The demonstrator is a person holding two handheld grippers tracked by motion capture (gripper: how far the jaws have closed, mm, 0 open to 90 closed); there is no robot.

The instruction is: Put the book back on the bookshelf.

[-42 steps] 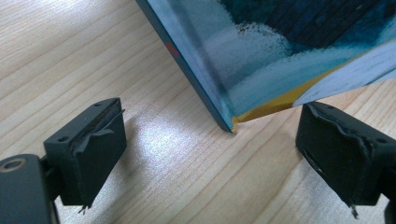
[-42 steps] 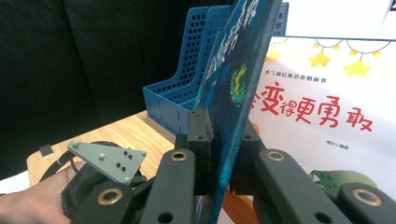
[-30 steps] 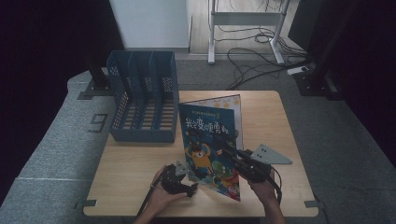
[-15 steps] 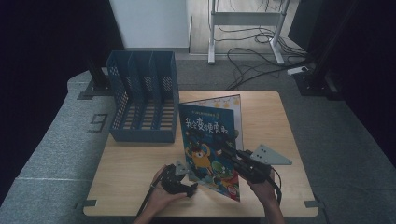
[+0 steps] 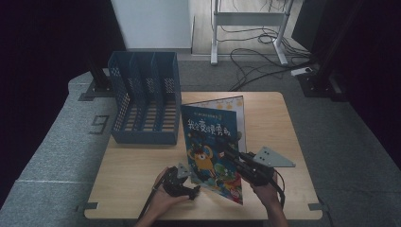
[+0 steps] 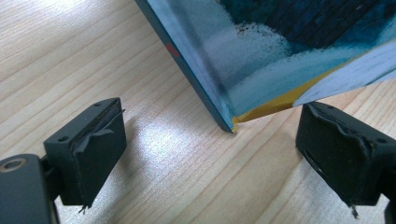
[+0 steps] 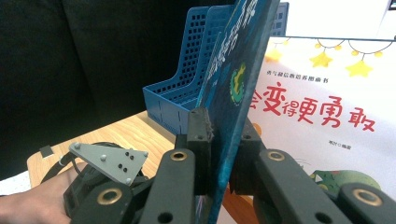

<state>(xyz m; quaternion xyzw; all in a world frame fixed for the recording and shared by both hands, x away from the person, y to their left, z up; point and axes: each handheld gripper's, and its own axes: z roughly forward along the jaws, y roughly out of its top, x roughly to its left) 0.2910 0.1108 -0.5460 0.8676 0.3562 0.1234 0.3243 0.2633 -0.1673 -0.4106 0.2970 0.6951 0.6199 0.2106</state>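
The right gripper (image 5: 235, 158) clamped the upright picture book (image 5: 213, 142) near the tabletop's (image 5: 142, 165) front edge, while the left gripper (image 6: 210, 135) stood released at the book's lower corner.

Blue slotted file rack (image 5: 146, 99) on wooden table (image 5: 137, 165), grey floor mat (image 5: 56, 142), cables (image 5: 255, 54) behind

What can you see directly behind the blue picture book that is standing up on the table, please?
Behind the blue picture book, a second book with a white, starred cover stands on the table. Its lower part is covered, and the tabletop behind both is hidden.
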